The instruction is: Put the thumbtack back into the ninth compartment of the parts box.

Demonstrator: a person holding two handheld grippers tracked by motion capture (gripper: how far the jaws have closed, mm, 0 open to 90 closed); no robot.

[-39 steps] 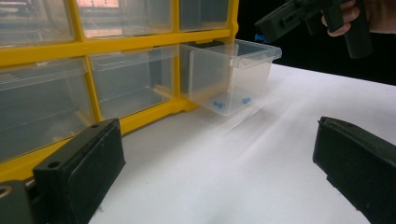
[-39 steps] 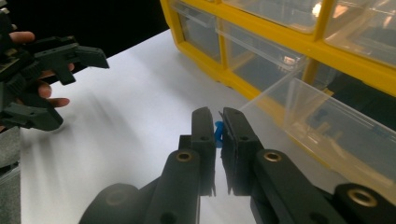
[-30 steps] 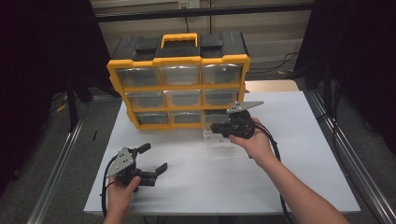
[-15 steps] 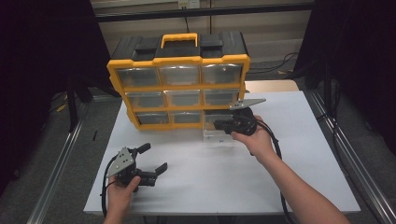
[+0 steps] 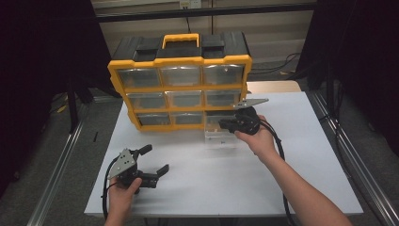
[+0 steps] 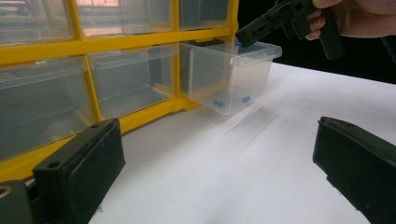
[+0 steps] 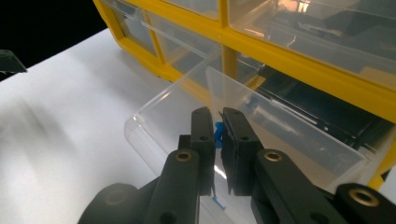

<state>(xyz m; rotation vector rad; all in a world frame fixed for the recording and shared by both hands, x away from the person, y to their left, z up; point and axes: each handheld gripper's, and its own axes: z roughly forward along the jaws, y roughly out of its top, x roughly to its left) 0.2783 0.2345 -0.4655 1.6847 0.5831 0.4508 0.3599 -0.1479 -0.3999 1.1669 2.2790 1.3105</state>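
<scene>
Blue pieces point(image 6: 218, 102) are lying in the clear drawer point(image 6: 233, 77), pulled out of the yellow organizer point(image 5: 181, 87). Right gripper point(image 7: 218, 130) is pinching one piece nearly shut above it; lifting straight up is wisest, avoiding the walls. Left gripper point(image 5: 153, 160) is resting open, empty.

White table point(image 5: 301, 188), dark surroundings

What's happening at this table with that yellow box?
A person holds a gripper in each hand. The right gripper is shut on a small blue piece above a clear drawer pulled partway out of the yellow organizer. More blue bits lie in the drawer. The left gripper waits open above the table.
</scene>
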